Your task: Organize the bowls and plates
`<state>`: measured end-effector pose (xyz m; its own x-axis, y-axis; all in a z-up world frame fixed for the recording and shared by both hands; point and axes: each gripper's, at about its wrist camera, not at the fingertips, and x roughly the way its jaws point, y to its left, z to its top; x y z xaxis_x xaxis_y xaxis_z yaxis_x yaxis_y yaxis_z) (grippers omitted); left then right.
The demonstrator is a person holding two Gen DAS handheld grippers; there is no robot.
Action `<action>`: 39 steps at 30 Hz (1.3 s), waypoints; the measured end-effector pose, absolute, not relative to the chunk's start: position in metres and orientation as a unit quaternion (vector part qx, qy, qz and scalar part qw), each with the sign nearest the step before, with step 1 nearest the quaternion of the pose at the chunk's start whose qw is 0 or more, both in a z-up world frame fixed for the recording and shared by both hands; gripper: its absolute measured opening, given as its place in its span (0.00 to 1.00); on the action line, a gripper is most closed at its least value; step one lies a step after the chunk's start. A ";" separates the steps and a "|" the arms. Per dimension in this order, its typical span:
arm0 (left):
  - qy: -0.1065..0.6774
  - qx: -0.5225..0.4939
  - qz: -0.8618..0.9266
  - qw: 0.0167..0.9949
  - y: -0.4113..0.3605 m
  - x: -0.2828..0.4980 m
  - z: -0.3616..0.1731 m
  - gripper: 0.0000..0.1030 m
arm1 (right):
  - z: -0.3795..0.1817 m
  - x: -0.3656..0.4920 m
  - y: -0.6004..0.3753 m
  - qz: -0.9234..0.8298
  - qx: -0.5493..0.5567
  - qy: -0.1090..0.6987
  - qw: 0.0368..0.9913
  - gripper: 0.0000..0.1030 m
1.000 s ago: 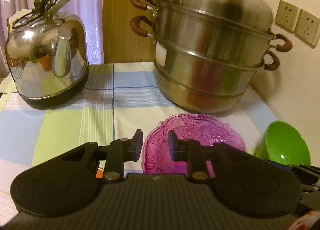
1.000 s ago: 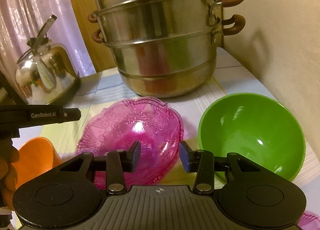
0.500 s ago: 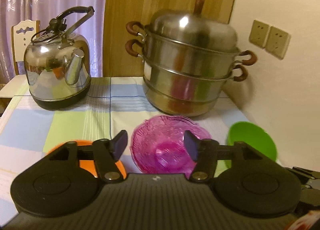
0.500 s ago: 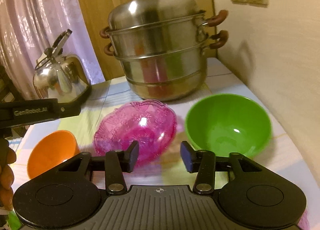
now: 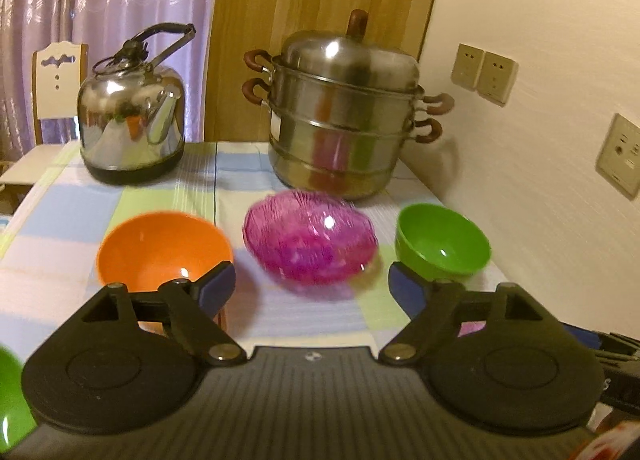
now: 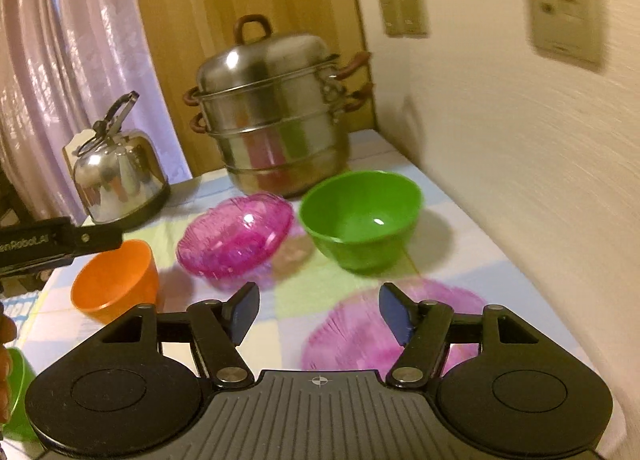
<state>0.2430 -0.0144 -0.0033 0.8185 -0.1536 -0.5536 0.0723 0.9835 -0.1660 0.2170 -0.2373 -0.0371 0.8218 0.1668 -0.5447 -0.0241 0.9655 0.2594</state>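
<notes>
Left gripper (image 5: 311, 287): fingers spread wide, nothing between them, held above the near part of the table.
Right gripper (image 6: 319, 307): fingers spread wide too, holding nothing; the left gripper's body shows at the left edge of its view.
Pink plate (image 6: 394, 330): lies flat on the checked tablecloth (image 6: 304, 288), nearest of all, partly behind the right gripper's right finger; blurred.
Green bowl at near left (image 6: 14, 400): only a sliver shows at the frame edge.
Orange bowl (image 5: 164, 250): upright on the left, just beyond the left gripper's left finger.
Pink glass bowl (image 5: 311, 242): in the middle of the row, between the orange bowl and the green bowl; blurred, and it looks tilted.
Green bowl (image 5: 442, 245): upright on the right, near the wall, just beside the pink glass bowl.
Kettle (image 5: 132, 118): far left, steel, standing on the cloth.
Steamer pot (image 5: 340, 112): far, behind the pink glass bowl, lid on.
Wall sockets (image 5: 484, 74): on the right wall.
</notes>
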 end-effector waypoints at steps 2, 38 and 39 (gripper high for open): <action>0.301 -0.070 -0.059 0.949 -0.017 0.229 -0.007 0.80 | -0.039 0.201 -0.245 0.042 0.126 0.292 0.947 0.65; 0.382 -0.080 -0.105 0.914 -0.093 0.196 -0.050 0.80 | -0.067 0.143 -0.321 -0.032 0.189 0.327 0.925 0.66; 0.383 -0.078 -0.107 0.914 -0.095 0.198 -0.051 0.80 | -0.068 0.144 -0.322 -0.031 0.190 0.328 0.925 0.66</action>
<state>0.1980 -0.0951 -0.0506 0.6843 -0.2551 -0.6831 0.1350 0.9649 -0.2251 0.1444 -0.3215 -0.0678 0.7827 0.0672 -0.6187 0.1828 0.9255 0.3318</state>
